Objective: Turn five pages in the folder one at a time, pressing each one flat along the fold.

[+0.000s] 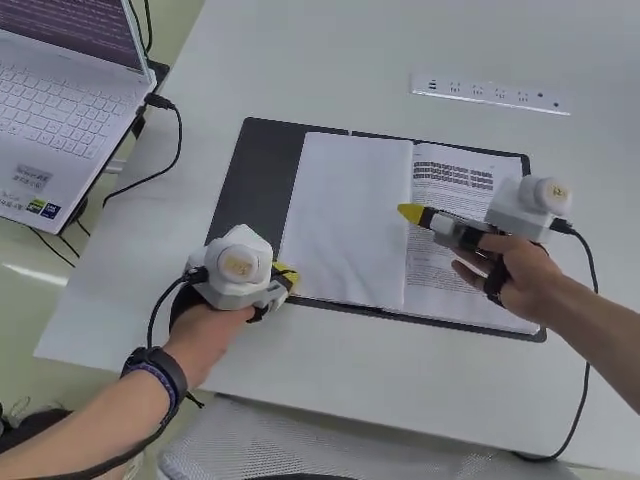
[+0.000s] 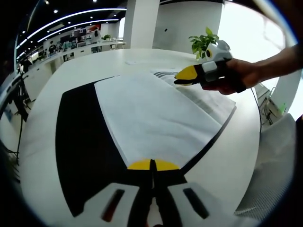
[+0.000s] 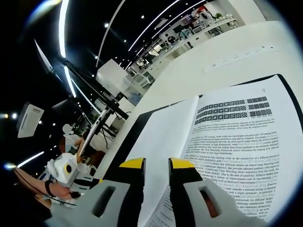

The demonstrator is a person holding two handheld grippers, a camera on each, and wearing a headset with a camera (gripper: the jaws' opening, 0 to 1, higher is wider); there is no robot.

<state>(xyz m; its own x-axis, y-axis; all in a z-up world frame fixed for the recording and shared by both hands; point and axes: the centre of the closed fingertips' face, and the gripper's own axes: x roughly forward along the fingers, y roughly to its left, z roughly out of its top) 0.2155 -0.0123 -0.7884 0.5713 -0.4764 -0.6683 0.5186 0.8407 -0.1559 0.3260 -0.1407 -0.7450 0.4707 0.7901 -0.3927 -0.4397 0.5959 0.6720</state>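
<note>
A black folder (image 1: 255, 170) lies open on the white table. A blank white page (image 1: 350, 215) lies left of the fold and a printed page (image 1: 455, 180) right of it. My left gripper (image 1: 285, 275) rests at the blank page's near left corner. Its yellow tips (image 2: 152, 164) are shut together, and I cannot tell whether any paper is between them. My right gripper (image 1: 408, 212) hovers over the fold, pointing left. Its jaws (image 3: 156, 165) stand slightly open, straddling the line where the blank page (image 3: 165, 127) meets the printed page (image 3: 236, 137).
A white laptop (image 1: 60, 90) sits at the far left, with a black cable (image 1: 165, 140) running toward the folder. A power strip (image 1: 490, 93) is set into the table behind the folder. The table's near edge is just below my hands.
</note>
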